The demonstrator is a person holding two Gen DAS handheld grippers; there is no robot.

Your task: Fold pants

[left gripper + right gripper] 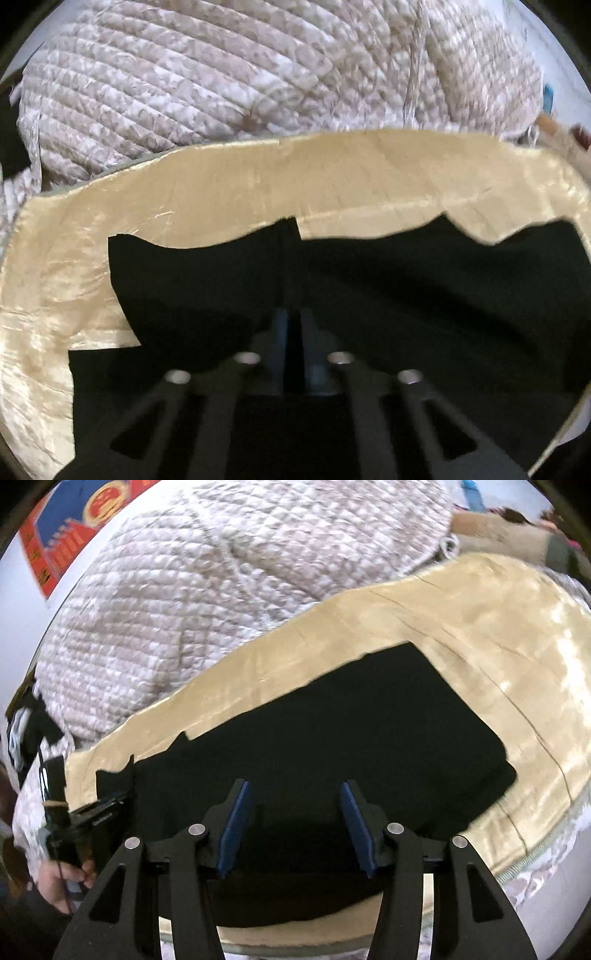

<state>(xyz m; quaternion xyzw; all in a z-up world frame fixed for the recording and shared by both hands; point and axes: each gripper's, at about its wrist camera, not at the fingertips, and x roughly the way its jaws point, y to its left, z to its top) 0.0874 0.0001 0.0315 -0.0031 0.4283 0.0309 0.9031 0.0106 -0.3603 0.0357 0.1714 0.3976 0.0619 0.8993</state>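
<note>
Black pants (369,295) lie spread flat on a golden satin sheet (221,192). In the left wrist view my left gripper (294,317) hangs low over the dark cloth with its fingers together, shut; whether it pinches cloth is hidden in the black. The right wrist view shows the same pants (332,720) as a broad dark panel on the sheet (480,627). My right gripper (295,812) stands open above them, blue pads (236,819) apart, nothing pressed between. The left gripper (107,808) shows at the pants' ragged left edge, held by a hand (55,878).
A thick quilted pale blanket (184,74) is bunched behind the sheet, also in the right wrist view (184,609). A red and blue poster (62,535) hangs on the wall at the far left. The bed's edge (517,871) curves round at the lower right.
</note>
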